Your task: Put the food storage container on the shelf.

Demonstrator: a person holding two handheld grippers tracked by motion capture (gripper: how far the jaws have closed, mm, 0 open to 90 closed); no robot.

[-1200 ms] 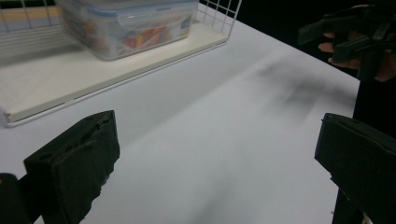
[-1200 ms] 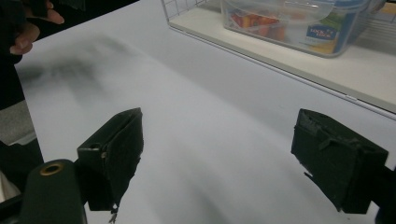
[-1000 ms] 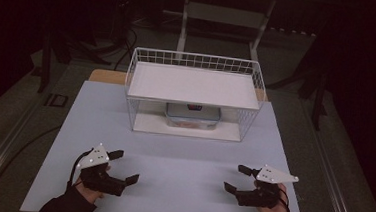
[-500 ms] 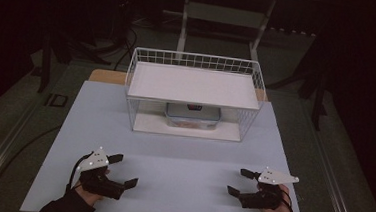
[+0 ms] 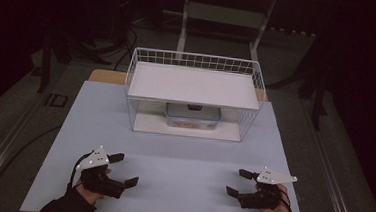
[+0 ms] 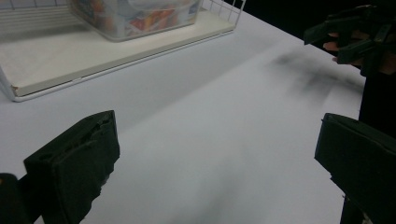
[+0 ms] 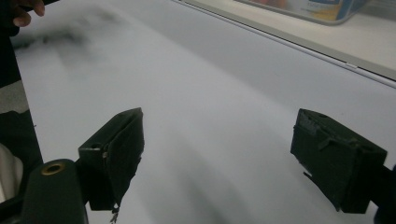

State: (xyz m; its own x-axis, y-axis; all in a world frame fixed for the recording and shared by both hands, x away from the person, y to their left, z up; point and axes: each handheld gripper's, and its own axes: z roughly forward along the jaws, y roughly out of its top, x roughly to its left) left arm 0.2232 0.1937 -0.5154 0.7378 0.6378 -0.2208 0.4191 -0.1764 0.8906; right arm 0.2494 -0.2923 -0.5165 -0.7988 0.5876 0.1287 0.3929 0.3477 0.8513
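— Dark room all round, only the white table [image 5: 182,156] lit. What are the grippers doing?

— Both sit low at the near edge, well apart. The left gripper [image 5: 124,170] has its jaws spread wide, nothing between them but bare tabletop. Same for the right gripper [image 5: 235,182]: jaws wide apart, holding nothing, touching nothing that I can see.

— Which way do they point?

— Inward and a little forward, each angled toward the middle of the table, so they roughly face one another. From the left gripper view, its own jaws frame blank white surface, and the other hand [image 6: 359,42] shows far off at the upper right.

— And the thing nearest them?

— A clear plastic container [image 5: 192,115] with colourful contents, sitting on the bottom board of a white wire basket [image 5: 251,75] at the far middle of the table. Its long axis runs left to right, parallel to the table's near edge. A flat white shelf spans the basket above it. The container is well away from both grippers.

— Anything past the table?

— A grey floor, cables trailing, and the legs of a metal stand [image 5: 185,15] in the shadows behind.
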